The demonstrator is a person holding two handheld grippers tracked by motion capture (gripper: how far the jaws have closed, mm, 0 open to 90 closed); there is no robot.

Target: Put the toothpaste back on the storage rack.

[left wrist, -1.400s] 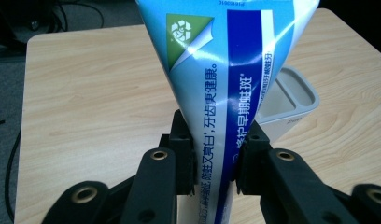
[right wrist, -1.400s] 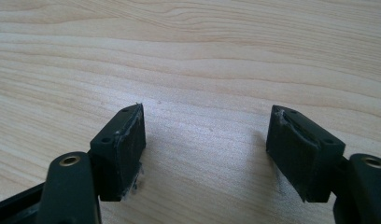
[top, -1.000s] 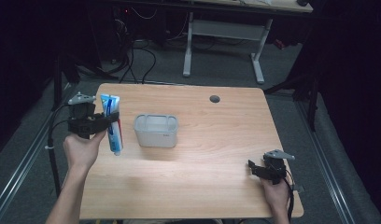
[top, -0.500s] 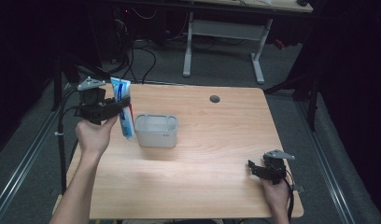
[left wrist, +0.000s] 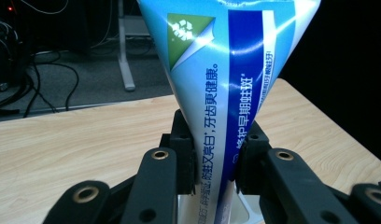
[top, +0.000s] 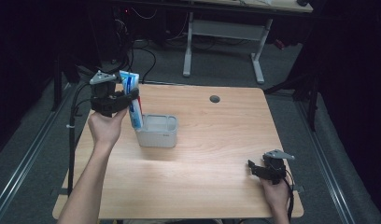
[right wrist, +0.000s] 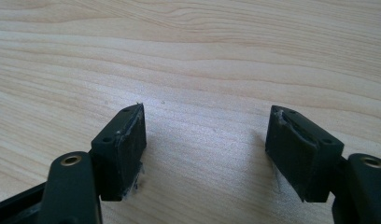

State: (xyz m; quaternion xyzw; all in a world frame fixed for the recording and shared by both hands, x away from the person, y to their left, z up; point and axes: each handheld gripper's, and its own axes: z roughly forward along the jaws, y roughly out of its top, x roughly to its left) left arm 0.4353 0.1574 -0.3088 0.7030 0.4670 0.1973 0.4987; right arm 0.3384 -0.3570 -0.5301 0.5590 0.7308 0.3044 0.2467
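A: Where's the toothpaste tube (top: 132, 98) right now?

B: Upper left of the high view, held upright in the left gripper (top: 125, 99), its lower end just over the left rim of the small grey bin (top: 157, 132) on the table (top: 216, 154). I can't tell whether the tip touches the rim or hangs just inside.

A: And the grip?

B: In the left gripper view the two black jaws pinch the tube (left wrist: 216, 140) across its lower body, pads flat on either side, and the wide crimped end fans out above them at the top of the frame.

A: How would you expect it to handle?

B: Light and soft, I'd judge. The skin is glossy, so probably slippery, and a hard squeeze would dent it or push paste toward the cap. Holding across the flat faces, as now, looks right; the crimped end is stiffer but thin.

A: The other hand?

B: The right gripper (top: 262, 169) sits low at the lower right of the high view, jaws spread with only bare wood between them.
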